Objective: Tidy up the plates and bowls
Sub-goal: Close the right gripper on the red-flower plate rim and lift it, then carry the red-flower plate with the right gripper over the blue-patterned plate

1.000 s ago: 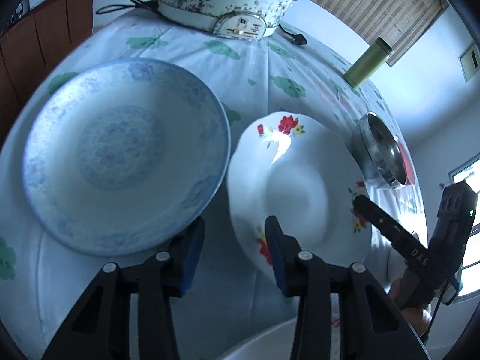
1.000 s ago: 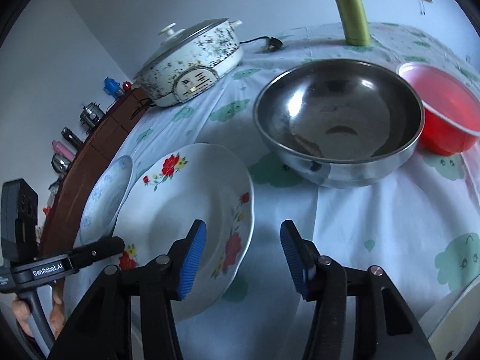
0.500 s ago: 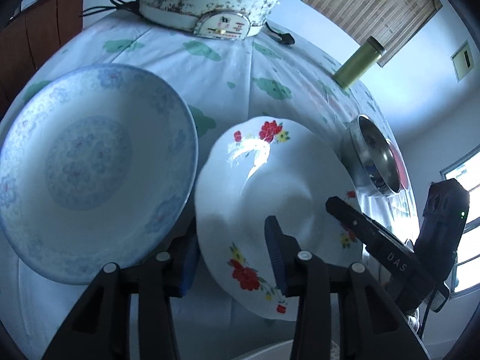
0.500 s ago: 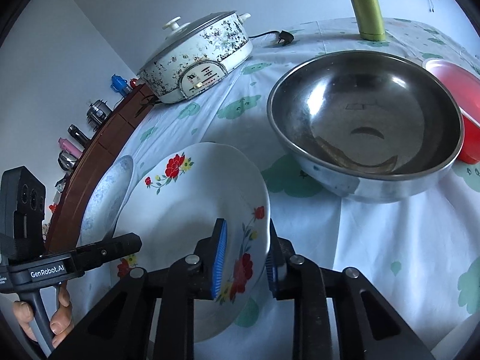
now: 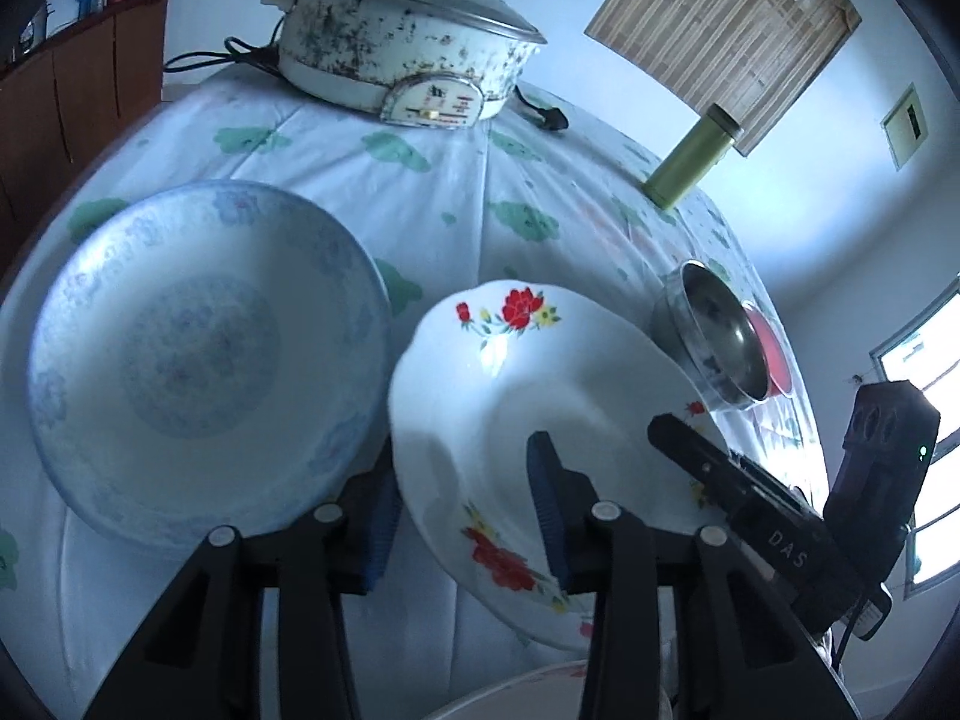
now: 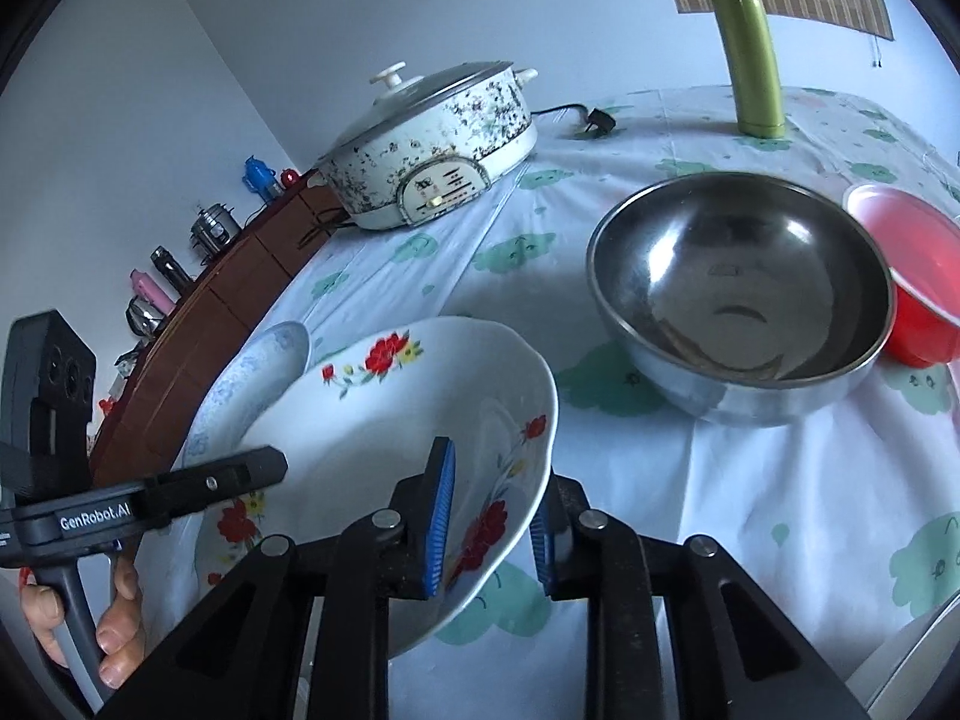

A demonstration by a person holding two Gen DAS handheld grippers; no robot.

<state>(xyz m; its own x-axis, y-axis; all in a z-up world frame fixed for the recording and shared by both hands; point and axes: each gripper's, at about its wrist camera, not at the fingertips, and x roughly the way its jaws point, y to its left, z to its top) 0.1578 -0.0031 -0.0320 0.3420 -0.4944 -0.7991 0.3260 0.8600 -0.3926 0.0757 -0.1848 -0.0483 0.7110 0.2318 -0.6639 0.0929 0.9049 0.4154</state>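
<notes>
Left wrist view: left gripper [image 5: 465, 510] fingers clamp the flowered plate [image 5: 540, 420] rim between them; blue plate [image 5: 204, 354] just left.
Right wrist view: right gripper [image 6: 492, 522] fingers grip the same plate's near rim; steel bowl [image 6: 738, 294] beyond on the worktop [image 6: 750, 480].

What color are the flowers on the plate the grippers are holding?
Mostly red, with small yellow blooms and green leaves, on the white flowered plate. The right wrist view shows them best.
</notes>
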